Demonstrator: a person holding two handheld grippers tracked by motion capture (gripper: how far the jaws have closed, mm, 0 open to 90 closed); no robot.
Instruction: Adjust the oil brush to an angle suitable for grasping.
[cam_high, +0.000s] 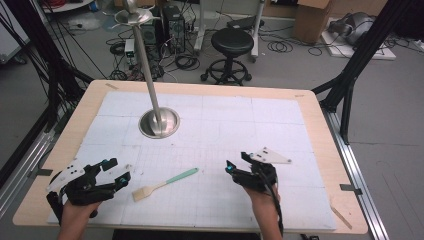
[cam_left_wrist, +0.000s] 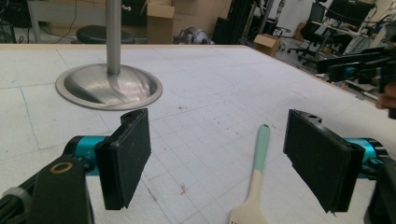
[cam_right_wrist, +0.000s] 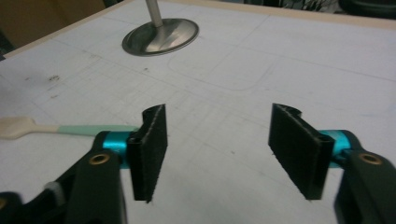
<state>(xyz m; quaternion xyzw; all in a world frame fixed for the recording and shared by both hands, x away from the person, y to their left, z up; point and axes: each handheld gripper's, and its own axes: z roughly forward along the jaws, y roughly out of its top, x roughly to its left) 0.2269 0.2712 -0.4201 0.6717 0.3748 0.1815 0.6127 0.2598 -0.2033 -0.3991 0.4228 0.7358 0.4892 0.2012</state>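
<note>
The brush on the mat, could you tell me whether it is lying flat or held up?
Lying flat: the brush rests on the mat between the two claws, touched by neither.

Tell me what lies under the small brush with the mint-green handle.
The small brush with the mint-green handle lies flat on the white gridded mat, which covers the wooden table. Faint grid lines show around it; the patch of mat directly beneath it is hidden.

Steel stand (cam_high: 159, 122) on white mat (cam_high: 260, 130), black stool (cam_high: 231, 42), perhaps boxes (cam_high: 312, 17) behind
</note>
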